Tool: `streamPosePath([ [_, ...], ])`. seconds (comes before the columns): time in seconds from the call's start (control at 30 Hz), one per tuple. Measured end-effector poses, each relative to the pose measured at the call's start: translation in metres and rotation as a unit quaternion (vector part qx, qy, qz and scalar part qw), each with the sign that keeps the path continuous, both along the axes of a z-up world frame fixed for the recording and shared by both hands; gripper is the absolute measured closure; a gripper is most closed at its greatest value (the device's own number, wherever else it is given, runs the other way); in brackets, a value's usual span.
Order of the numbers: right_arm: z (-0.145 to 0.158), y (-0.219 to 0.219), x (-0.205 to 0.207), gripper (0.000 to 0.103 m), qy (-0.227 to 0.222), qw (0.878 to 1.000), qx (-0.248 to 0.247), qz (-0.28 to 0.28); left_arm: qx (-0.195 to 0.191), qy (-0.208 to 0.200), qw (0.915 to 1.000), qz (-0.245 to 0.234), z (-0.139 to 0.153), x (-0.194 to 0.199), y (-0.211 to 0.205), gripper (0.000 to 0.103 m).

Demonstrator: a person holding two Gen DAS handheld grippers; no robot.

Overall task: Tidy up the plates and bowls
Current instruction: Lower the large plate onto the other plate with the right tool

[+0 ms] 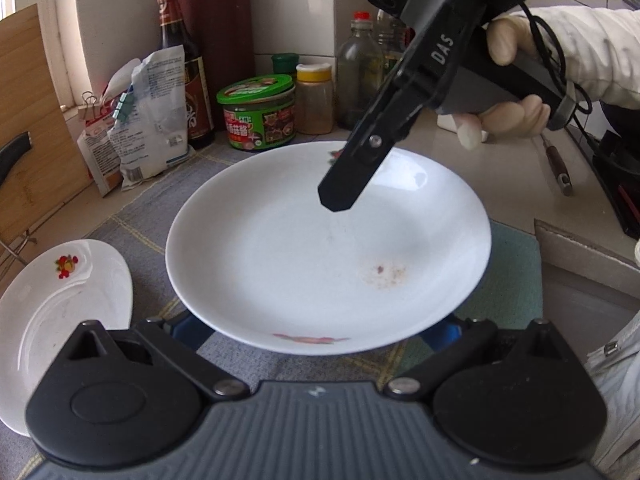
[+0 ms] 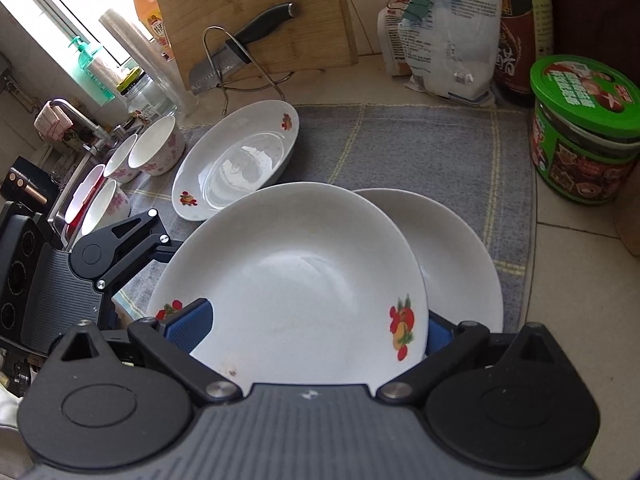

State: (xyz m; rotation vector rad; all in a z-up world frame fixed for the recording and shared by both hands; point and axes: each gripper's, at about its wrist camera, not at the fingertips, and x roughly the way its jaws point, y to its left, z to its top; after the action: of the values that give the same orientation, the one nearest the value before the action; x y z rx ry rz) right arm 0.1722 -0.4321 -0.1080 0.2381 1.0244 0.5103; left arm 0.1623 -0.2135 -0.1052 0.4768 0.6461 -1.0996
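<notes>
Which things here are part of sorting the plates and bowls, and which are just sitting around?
Part of the job:
round white fruit-print plate held up
plain white plate under it
oval white fruit-print dish
white pink-flowered bowls

Just lying about:
green-lidded sauce jar
dark soy-sauce bottle
black-handled cleaver
wooden cutting board

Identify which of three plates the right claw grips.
The front plate, tilted between the right claw's pads; the rear plate and far plate lie beyond.
</notes>
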Motion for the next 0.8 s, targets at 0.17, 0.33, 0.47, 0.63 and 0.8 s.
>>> streamPosePath([
  [0.17,-0.003,-0.006,-0.001,0.000,0.002,1.000,0.006,-0.008,0.004,0.000,1.0000,-0.003,-0.002,0.001,-0.005,0.001],
  [0.33,-0.005,-0.008,-0.001,0.000,0.002,1.000,0.005,-0.012,0.005,0.001,1.0000,-0.004,-0.003,0.001,-0.006,0.001],
  [0.47,-0.008,-0.008,-0.002,0.000,0.004,1.000,0.005,-0.013,0.008,0.001,1.0000,-0.005,-0.003,0.001,-0.007,0.001],
  [0.63,-0.010,-0.009,-0.002,0.000,0.006,1.000,0.007,-0.015,0.011,0.002,0.9999,-0.005,-0.005,0.002,-0.008,0.001],
  [0.8,-0.012,-0.008,0.000,0.000,0.007,1.000,0.006,-0.017,0.012,0.001,0.9999,-0.004,-0.006,0.001,-0.008,0.001],
])
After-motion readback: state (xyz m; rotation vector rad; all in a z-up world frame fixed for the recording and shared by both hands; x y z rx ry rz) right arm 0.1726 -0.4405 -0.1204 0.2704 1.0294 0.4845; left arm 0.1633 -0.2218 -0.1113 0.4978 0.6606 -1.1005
